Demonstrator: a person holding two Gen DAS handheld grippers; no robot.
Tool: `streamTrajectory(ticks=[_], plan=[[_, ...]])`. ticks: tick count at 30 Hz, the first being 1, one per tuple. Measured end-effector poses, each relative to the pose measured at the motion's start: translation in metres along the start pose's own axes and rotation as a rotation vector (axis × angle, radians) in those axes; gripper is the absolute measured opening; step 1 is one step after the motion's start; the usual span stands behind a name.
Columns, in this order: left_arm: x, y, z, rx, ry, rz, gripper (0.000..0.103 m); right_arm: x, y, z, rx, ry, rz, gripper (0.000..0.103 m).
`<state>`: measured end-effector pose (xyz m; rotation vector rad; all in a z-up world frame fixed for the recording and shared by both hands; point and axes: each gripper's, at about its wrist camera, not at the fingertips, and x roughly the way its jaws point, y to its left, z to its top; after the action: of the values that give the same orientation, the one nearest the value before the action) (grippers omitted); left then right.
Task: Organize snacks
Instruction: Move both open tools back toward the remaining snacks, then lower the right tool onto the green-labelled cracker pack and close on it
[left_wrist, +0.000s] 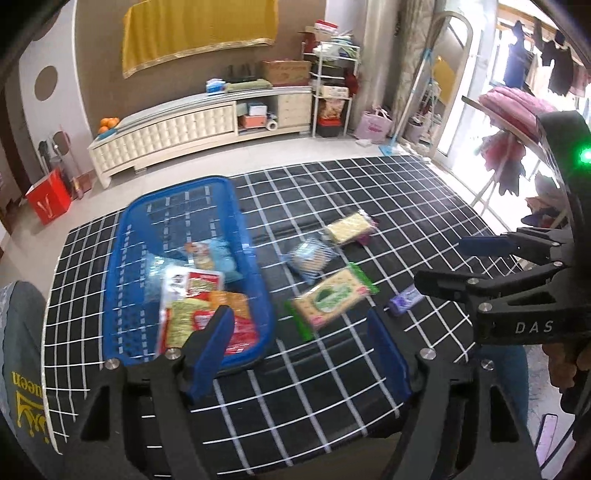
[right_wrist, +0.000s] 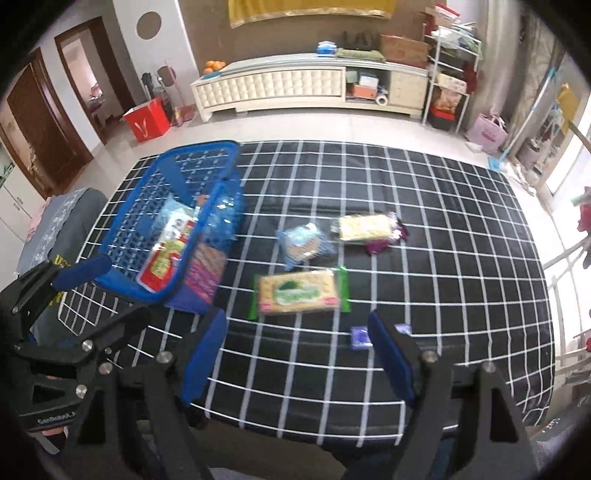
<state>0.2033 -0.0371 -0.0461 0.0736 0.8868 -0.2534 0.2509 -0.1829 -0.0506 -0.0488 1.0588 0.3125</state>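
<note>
Left gripper (left_wrist: 299, 343): black angular plastic frame, two broad fingers faced with blue pads (left_wrist: 212, 347). Silver round screw heads at the finger pivots. Seen from the right wrist view, its body carries small white lettering, "GenRobot", partly cut off.

Right gripper (right_wrist: 297, 354): same black frame, blue pads (right_wrist: 391, 360), silver screws. From the left wrist view, white letters "DAS" on its side, and a green light (left_wrist: 584, 157) glowing on the black housing above.

Readable lettering in both views
"DAS" in pale letters on the right gripper (left_wrist: 443, 264) body at right edge; yellow "ueen" with a crown on the grey cover (left_wrist: 22, 369) at lower left; "GenRobot" on the left gripper (right_wrist: 79, 275) body, lower left
</note>
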Motion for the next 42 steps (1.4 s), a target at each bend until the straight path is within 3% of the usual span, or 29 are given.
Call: streamTrajectory(ticks=[10, 19, 27, 33, 42], plan=[[0.033, -0.043, -0.001, 0.062, 0.054, -0.014, 0.073, 0.011, -0.058, -0.023, 0.045, 0.028, -0.016, 0.082], [0.075, -0.062, -0.007, 0.158, 0.141, -0.017, 0.073, 0.038, -0.073, -0.036, -0.056, 0.04, 0.011, 0.082], [0.113, -0.064, -0.011, 0.161, 0.186, 0.005, 0.073, 0.07, -0.083, -0.034, -0.118, 0.07, 0.043, 0.082], [0.126, -0.069, -0.014, 0.194, 0.175, 0.069, 0.073, 0.09, -0.075, -0.022, -0.289, 0.064, 0.124, 0.082], [0.108, -0.071, -0.027, 0.11, 0.092, 0.177, 0.073, 0.117, -0.049, -0.008, -0.62, 0.078, 0.238, 0.087]])
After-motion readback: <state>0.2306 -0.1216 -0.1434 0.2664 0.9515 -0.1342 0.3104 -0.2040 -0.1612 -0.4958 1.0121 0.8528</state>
